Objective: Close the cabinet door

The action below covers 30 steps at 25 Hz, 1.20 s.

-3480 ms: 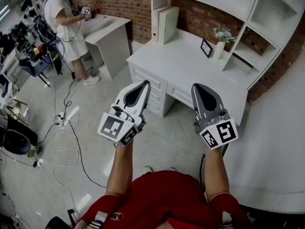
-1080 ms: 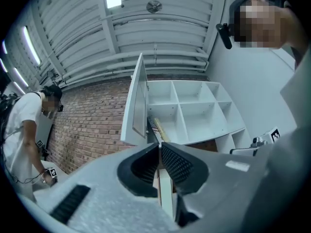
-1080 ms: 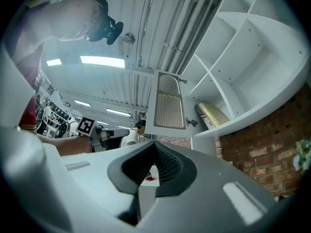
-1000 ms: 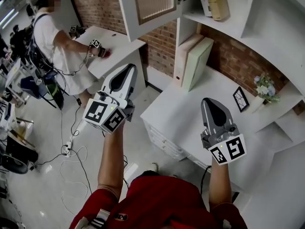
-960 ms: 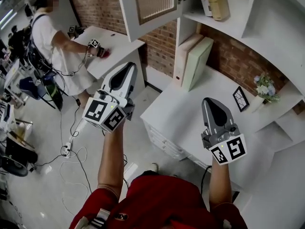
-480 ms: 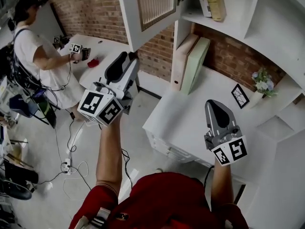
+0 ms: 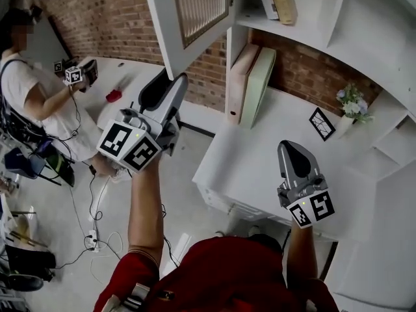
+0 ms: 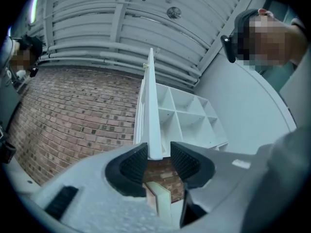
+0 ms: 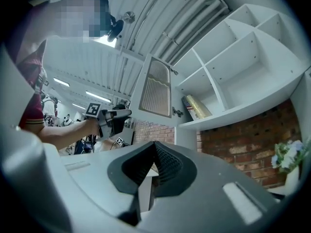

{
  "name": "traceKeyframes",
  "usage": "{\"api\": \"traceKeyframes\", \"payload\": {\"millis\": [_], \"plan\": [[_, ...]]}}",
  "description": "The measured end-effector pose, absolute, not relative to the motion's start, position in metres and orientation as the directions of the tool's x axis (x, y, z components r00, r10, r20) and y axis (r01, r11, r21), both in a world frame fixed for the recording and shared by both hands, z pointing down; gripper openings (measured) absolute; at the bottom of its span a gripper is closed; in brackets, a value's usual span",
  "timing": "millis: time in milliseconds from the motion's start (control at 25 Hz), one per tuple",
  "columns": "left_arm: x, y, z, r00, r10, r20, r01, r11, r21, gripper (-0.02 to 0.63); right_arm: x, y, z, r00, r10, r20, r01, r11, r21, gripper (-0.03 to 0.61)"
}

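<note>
Door [image 7: 195,18] is seen swung wide off the cabinet [image 7: 305,28], so nothing is closed yet; its lower edge is straddled by the left tool [image 8: 158,152], jaws closing but not clamped; right tool [image 7: 290,151] is shut, empty, above the bench [image 7: 253,155]; swing-shut is left.

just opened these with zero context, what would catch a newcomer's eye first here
The open white cabinet door juts out at the top of the head view, and the left gripper reaches up to it, its jaws closing with the door's lower edge between them. The right gripper hangs shut over the white desk.
</note>
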State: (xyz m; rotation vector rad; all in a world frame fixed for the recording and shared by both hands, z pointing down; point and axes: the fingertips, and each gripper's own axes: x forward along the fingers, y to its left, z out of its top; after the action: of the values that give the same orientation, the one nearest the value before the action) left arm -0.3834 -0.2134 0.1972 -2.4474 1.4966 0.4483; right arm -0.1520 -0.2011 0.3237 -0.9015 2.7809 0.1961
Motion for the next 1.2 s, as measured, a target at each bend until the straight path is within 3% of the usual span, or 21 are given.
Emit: {"api": "traceKeyframes", "payload": {"millis": [200, 360, 1200], "plan": [[-0.383, -0.217, 0.195, 0.365, -0.844, -0.393, -0.92, -0.391, -0.013, 0.094, -0.14, -0.212, 0.322, -0.789, -0.571, -0.229, -0.597, 0.8, 0.059, 0.014], [-0.364, -0.216, 0.195, 0.354, -0.85, -0.391, -0.925, -0.379, -0.015, 0.089, -0.125, -0.222, 0.325, -0.786, -0.576, -0.224, -0.599, 0.799, 0.047, 0.014], [-0.212, -0.248, 0.195, 0.477, -0.816, -0.326, -0.877, -0.467, -0.116, 0.152, -0.031, -0.242, 0.334, -0.725, -0.648, -0.233, -0.669, 0.743, 0.019, 0.013]]}}
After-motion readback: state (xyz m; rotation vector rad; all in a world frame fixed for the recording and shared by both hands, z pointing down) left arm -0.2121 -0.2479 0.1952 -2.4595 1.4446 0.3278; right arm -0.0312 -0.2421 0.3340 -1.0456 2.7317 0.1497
